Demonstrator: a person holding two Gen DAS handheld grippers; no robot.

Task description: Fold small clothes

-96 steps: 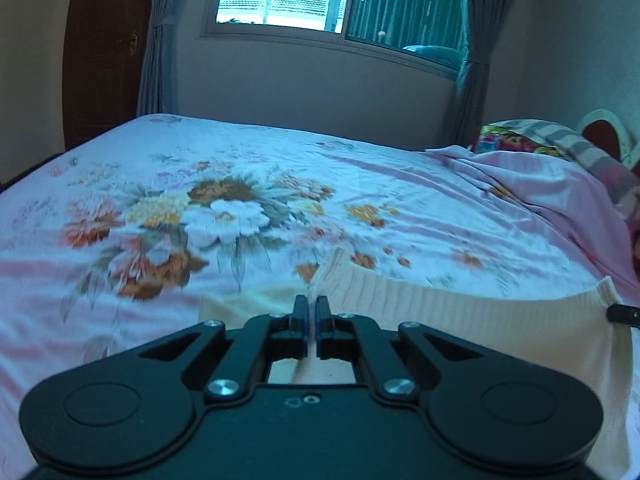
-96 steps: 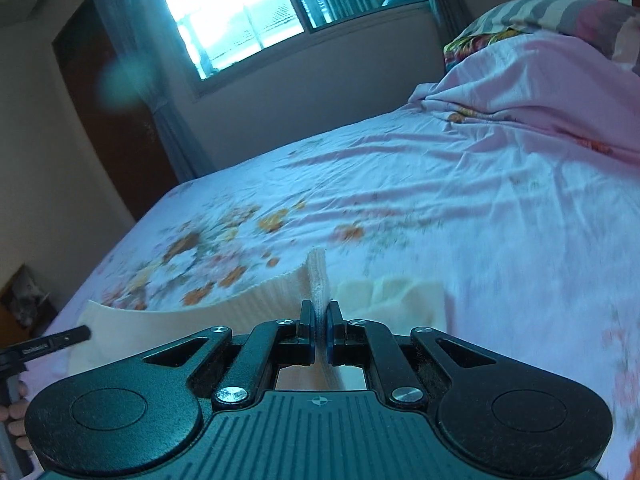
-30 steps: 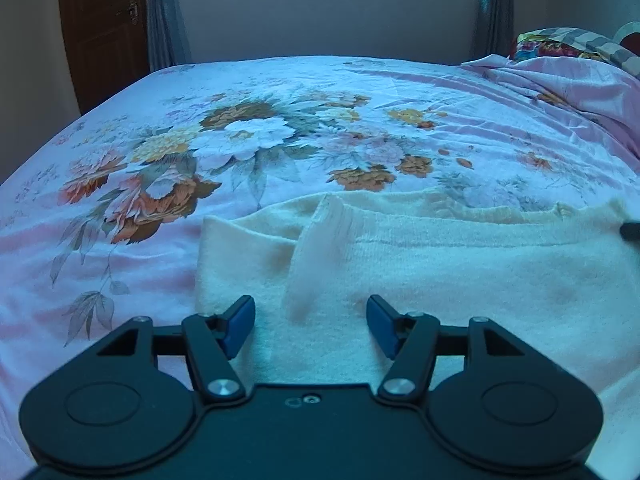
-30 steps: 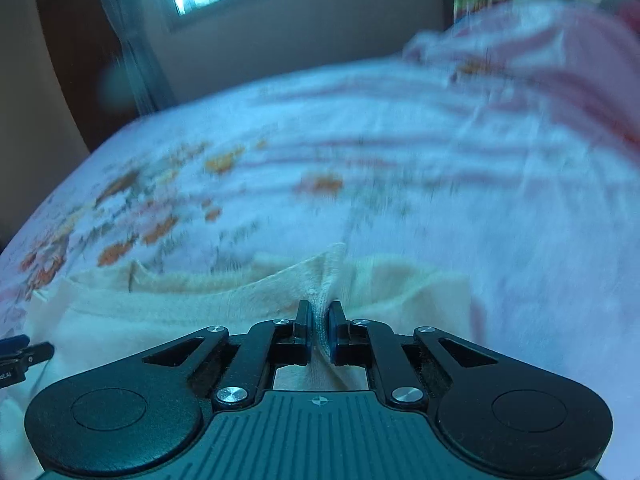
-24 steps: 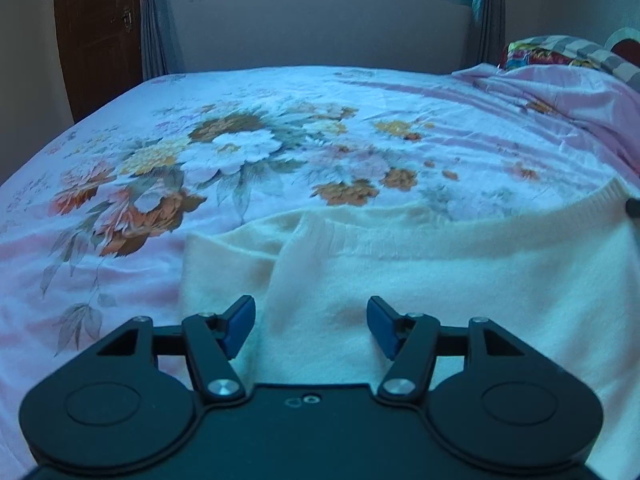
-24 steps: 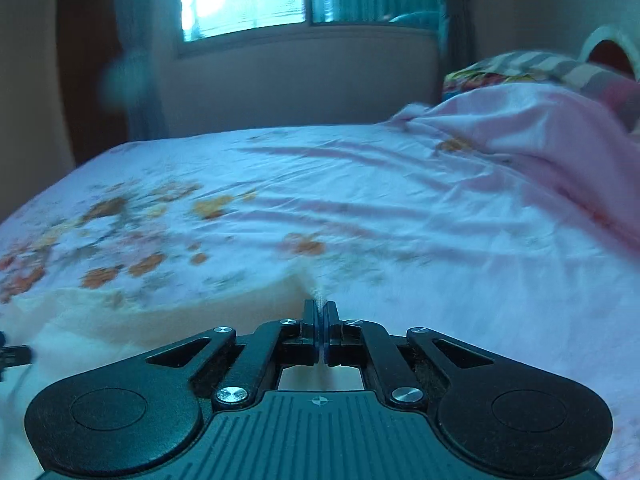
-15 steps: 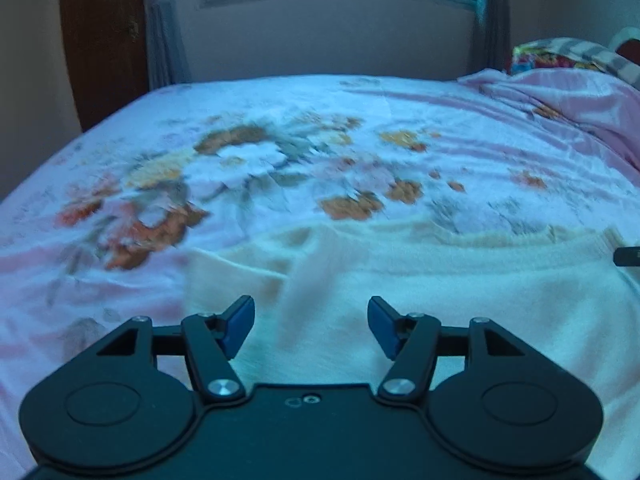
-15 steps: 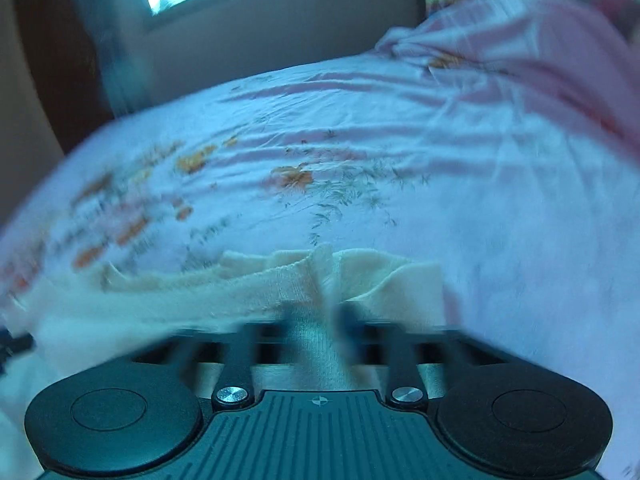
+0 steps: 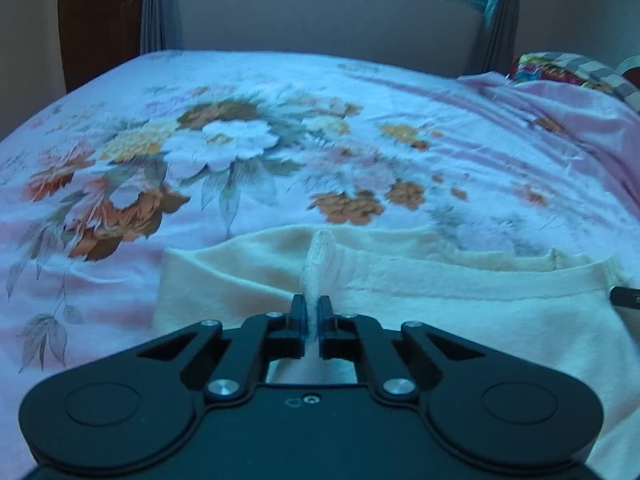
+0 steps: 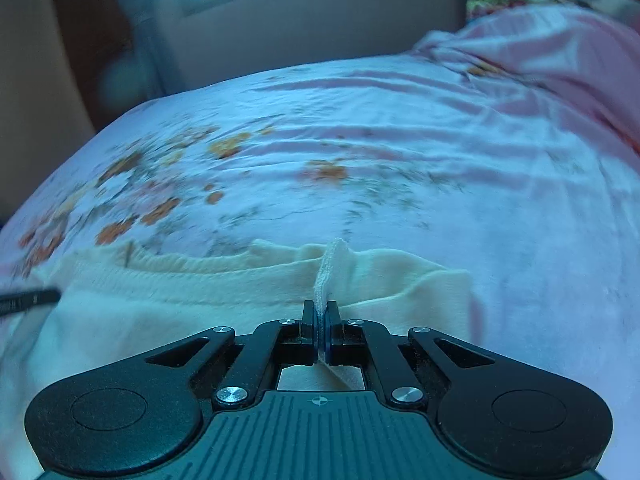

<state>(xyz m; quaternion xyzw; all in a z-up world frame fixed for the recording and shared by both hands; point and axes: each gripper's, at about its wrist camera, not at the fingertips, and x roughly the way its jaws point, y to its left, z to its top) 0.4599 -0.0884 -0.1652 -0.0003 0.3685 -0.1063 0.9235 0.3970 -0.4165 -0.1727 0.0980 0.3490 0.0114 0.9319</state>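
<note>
A cream knitted garment (image 9: 460,304) lies spread on the flowered bed sheet (image 9: 224,152). My left gripper (image 9: 313,312) is shut on a pinched ridge of its left part, with the ribbed edge standing up between the jaws. My right gripper (image 10: 321,316) is shut on a pinched ridge of the same garment (image 10: 180,292) near its right end. The tip of the right gripper shows at the right edge of the left wrist view (image 9: 626,297), and the left one at the left edge of the right wrist view (image 10: 28,300).
A rumpled pink blanket (image 9: 568,120) and patterned pillows (image 9: 560,72) lie at the right end of the bed. A wall with a window and curtains (image 9: 496,12) is behind the bed, and a dark wooden door (image 9: 96,16) is at the far left.
My left gripper was open over the garment and has now shut on a fold of it. My right gripper has stayed shut on the garment while shifting about.
</note>
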